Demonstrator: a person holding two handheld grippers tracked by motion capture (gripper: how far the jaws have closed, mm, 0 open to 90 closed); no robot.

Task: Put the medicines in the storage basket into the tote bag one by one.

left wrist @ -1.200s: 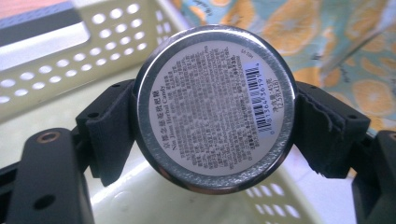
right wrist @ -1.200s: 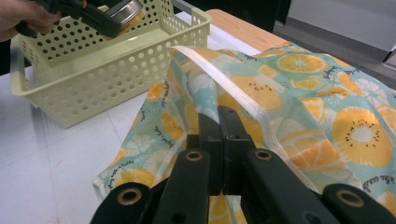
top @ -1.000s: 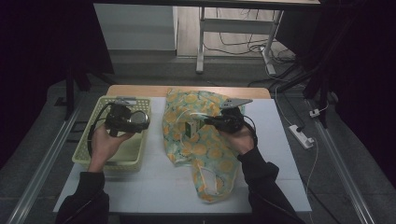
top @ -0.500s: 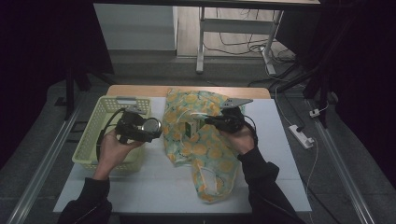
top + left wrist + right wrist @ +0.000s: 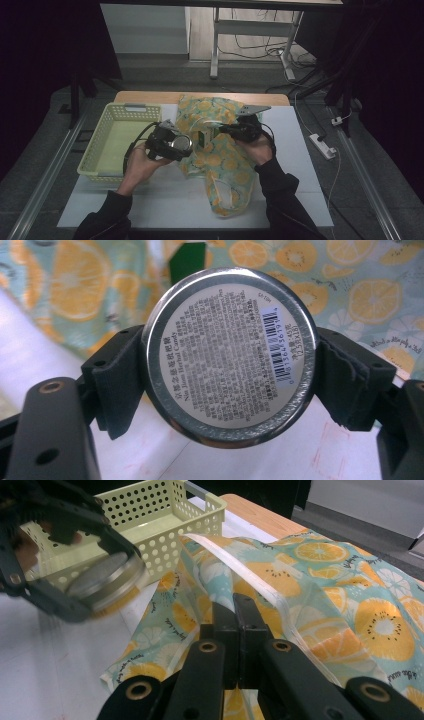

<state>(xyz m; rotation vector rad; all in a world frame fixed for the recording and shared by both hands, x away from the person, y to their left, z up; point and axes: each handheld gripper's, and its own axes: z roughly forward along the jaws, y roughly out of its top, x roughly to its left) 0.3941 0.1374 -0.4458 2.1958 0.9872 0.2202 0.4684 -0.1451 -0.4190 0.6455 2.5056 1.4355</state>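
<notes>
A round silver tin (image 5: pixel 230 355) with a printed label and barcode sits clamped between the pads (image 5: pixel 120 385) of my left gripper (image 5: pixel 172 142). The tin (image 5: pixel 179 144) hangs just left of the mouth of an orange-patterned teal bag (image 5: pixel 220 155) that lies on the white table. My right gripper (image 5: pixel 235 615) is shut on the bag's edge (image 5: pixel 240 570) and holds it lifted near the white handle strap. In the right gripper view, the tin (image 5: pixel 105 580) hovers between the basket and the bag (image 5: pixel 350 605). Something green (image 5: pixel 186 260) shows at the bag's opening.
A pale yellow perforated basket (image 5: pixel 120 112) stands at the table's left, and its corner (image 5: pixel 165 515) lies close behind the tin. The table's wooden far edge (image 5: pixel 150 96) runs behind it. A power strip (image 5: pixel 322 146) lies on the floor to the right.
My left gripper has carried the tin rightward, from above the basket to the bag's left side. The right gripper has stayed shut on the bag.
</notes>
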